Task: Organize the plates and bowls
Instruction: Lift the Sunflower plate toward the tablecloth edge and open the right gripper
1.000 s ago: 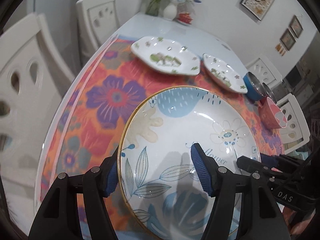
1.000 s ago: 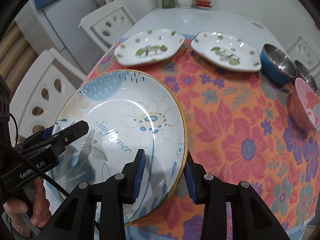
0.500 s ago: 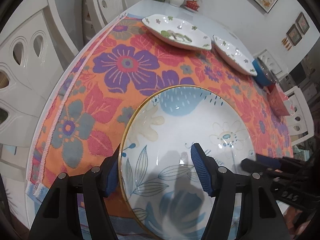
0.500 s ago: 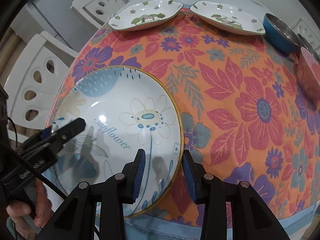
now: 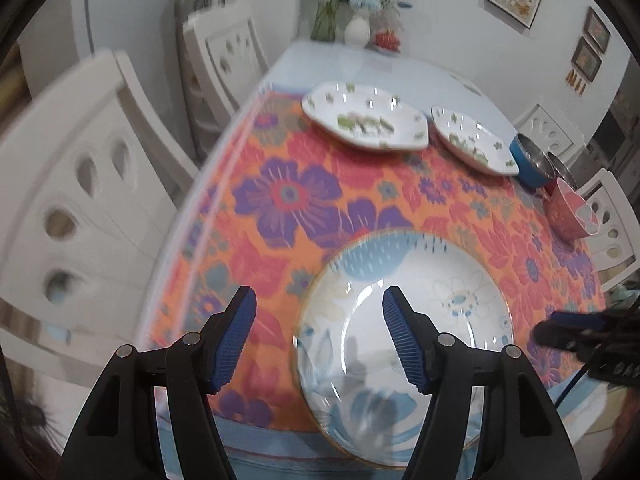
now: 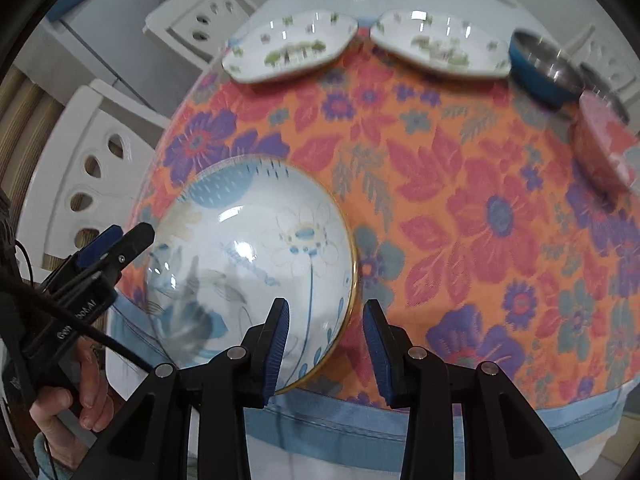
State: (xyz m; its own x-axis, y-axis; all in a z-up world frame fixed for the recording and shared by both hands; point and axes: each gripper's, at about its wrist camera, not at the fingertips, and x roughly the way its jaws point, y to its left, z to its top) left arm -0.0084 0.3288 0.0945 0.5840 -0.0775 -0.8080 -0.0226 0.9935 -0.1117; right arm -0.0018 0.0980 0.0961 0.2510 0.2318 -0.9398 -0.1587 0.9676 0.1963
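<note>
A large round plate (image 5: 404, 320) with blue flowers and a gold rim lies on the floral cloth at the table's near edge; it also shows in the right wrist view (image 6: 248, 264). My left gripper (image 5: 318, 294) hangs open above its left rim, one pad over the cloth and one over the plate. My right gripper (image 6: 326, 304) is open above the right rim, its pads clear of it. Each gripper shows in the other's view: the left gripper (image 6: 116, 248) and the right gripper (image 5: 560, 328). At the back lie two white plates with green print (image 5: 364, 122) (image 5: 472, 146).
A blue bowl (image 6: 544, 68) with a steel inside, a second steel bowl (image 5: 560, 164) and a pink bowl (image 6: 604, 152) stand at the right edge. White chairs (image 5: 80, 184) line the left side. A vase of flowers (image 5: 356, 28) is at the far end.
The big plate was close up with its rim between both grippers' jaws. It now lies on the cloth, and both grippers have risen and drawn back from it.
</note>
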